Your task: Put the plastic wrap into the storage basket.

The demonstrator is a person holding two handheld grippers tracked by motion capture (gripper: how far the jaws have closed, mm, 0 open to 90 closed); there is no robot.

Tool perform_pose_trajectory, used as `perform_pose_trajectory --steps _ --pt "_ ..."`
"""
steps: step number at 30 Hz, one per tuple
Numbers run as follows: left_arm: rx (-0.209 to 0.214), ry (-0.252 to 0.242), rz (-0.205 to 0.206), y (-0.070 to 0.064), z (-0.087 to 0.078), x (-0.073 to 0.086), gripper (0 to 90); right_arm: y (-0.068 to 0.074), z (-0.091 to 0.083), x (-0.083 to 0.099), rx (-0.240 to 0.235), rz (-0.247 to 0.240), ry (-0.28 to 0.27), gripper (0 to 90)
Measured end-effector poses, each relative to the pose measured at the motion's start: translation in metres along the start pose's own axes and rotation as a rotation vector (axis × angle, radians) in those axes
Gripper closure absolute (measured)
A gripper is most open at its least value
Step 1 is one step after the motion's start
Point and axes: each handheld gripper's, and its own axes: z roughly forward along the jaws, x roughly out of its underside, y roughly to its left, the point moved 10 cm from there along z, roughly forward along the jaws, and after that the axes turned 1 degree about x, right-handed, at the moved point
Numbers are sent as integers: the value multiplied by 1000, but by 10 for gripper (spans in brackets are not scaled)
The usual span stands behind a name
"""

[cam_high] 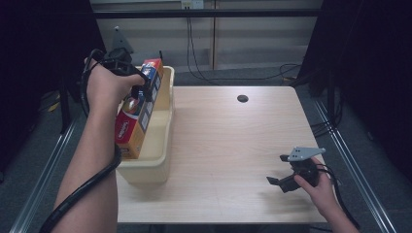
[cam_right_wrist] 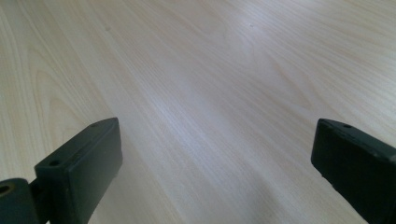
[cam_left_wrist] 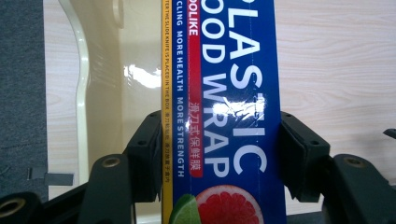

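Plastic wrap box (cam_left_wrist: 224, 112), long and blue with a yellow edge strip and a grapefruit picture at its near end, sits clamped between the two black jaws of the left gripper (cam_left_wrist: 219, 154), one pad pressed against each long side. In the left gripper view the printed lettering runs away from the fingers, and beyond and to the left of the left-hand jaw lies the glossy inside of a cream tub (cam_left_wrist: 100, 88); pale wood table (cam_left_wrist: 336, 70) shows past the right-hand jaw. From the high view the same box (cam_high: 138, 109) appears red and orange on its upward face, tilted, its lower end down inside the tub (cam_high: 160, 145) and its upper end risen above the far rim, with the left gripper (cam_high: 141, 90) and the person's hand wrapped over its upper half. That view also places the tub at the table's left edge, which the gripper's own camera cannot tell.

Well apart from the box, the right gripper (cam_high: 279, 170) hovers low over the near right of the table (cam_high: 228, 141), held in the person's other hand. Its own view shows the jaws spread wide with nothing between the fingers but bare wood grain (cam_right_wrist: 210, 102). A small dark hole (cam_high: 242, 98) marks the far side of the tabletop.
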Motion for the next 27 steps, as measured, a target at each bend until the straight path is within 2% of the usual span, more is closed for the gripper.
perform_pose_trajectory --steps 6,8,9,10,11,14,19,20,24,27 --pt "-10 5 3 8 4 4 412 0 2 -2 -5 -6 0 20" --pt "-8 5 -17 8 5 6 412 1 3 -3 -7 -6 1 20" --pt "-12 7 -1 10 6 6 412 1 3 -3 -9 -8 -2 20" --pt "-9 5 -15 9 7 7 412 1 4 -3 -12 -7 1 20" --pt "-15 8 -4 11 8 7 412 1 4 -4 -15 -9 0 20" --pt "-9 11 -17 11 11 10 412 2 5 -5 -20 -11 0 20" --pt "-7 14 -6 13 14 11 412 3 7 -7 -20 -18 3 20" --pt "-3 12 -20 12 15 11 412 2 7 -7 -16 -15 2 20" --pt "-13 18 -12 15 17 13 412 3 9 -8 -21 -21 3 20" --pt "-10 19 -24 15 19 14 412 3 10 -9 -23 -25 0 20"
